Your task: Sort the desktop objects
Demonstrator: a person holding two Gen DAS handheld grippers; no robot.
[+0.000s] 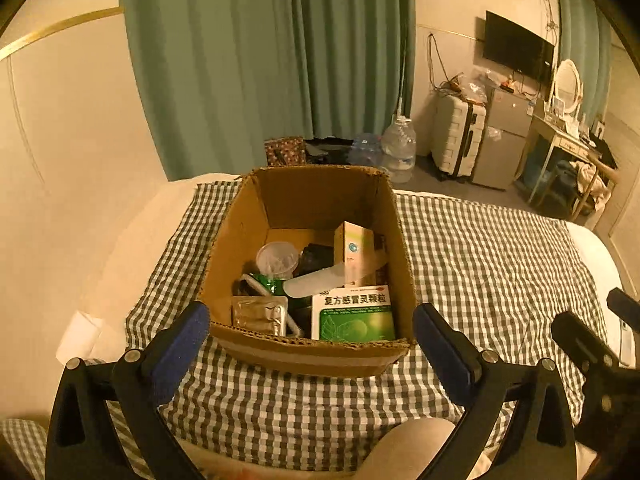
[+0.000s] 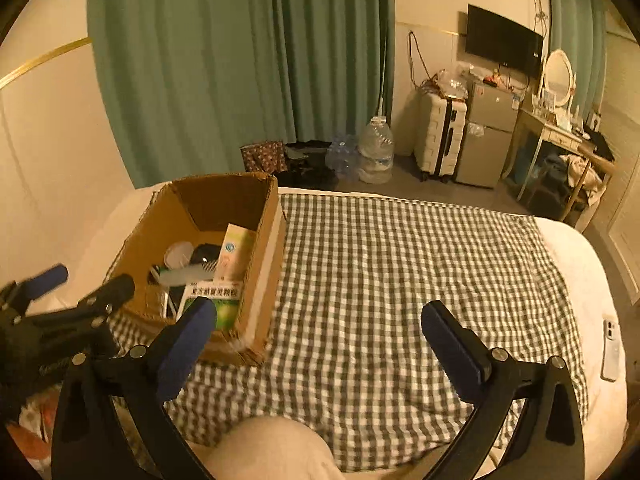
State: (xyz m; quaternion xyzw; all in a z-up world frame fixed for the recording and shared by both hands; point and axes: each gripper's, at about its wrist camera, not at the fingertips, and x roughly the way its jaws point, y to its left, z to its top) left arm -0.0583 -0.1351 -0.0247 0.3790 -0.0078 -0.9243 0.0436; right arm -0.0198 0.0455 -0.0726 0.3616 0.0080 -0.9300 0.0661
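An open cardboard box (image 1: 236, 240) (image 2: 264, 248) stands on the checked cloth (image 1: 480, 264) (image 2: 380, 272). Inside lie a green medicine carton (image 1: 354, 316) (image 2: 216, 300), a tall pale carton (image 1: 354, 252) (image 2: 236, 252), a white comb (image 1: 316, 280) (image 2: 188, 274), a clear round lid (image 1: 277, 258), a foil blister pack (image 1: 260, 314) and a dark item. My left gripper (image 1: 311, 326) is open just in front of the box's near wall, nothing between its fingers. My right gripper (image 2: 318, 326) is open over bare cloth right of the box, also empty.
A white phone (image 2: 611, 350) lies at the bed's right edge. The floor behind holds water bottles (image 1: 398, 148), a white suitcase (image 2: 438, 138), a small fridge (image 2: 486, 136) and a dressing table (image 2: 560, 132). Green curtains (image 2: 240, 60) hang behind. A knee (image 2: 272, 452) shows at the bottom.
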